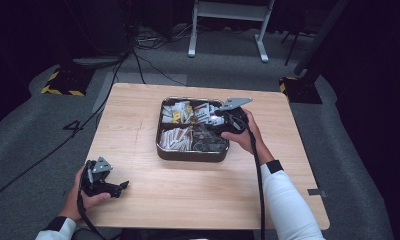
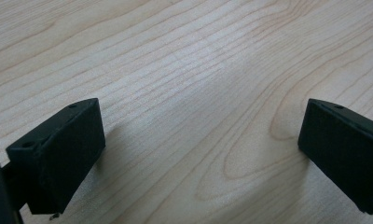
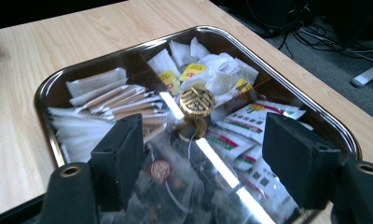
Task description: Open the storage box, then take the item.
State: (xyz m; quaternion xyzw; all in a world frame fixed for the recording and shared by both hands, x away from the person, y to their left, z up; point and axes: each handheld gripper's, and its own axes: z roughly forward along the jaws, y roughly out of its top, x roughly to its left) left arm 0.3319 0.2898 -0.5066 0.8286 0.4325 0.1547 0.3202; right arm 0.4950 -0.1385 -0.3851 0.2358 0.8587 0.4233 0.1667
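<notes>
Right gripper view: released right tool (image 3: 201, 154) over lidded tray (image 3: 310, 102), brass knob (image 3: 196, 101) between jaws.

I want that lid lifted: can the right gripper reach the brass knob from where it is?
Probably yes: the right gripper is open, the brass knob sits just ahead between its jaws, nothing blocking.

Room dim, surroundings near black; overhead light falls on the table (image 1: 138, 125). Glare streak runs across the clear lid (image 3: 212, 158) in the right gripper view. Soft shadows under the left gripper's jaws. High view coarse; near jaws slightly out of focus.
</notes>
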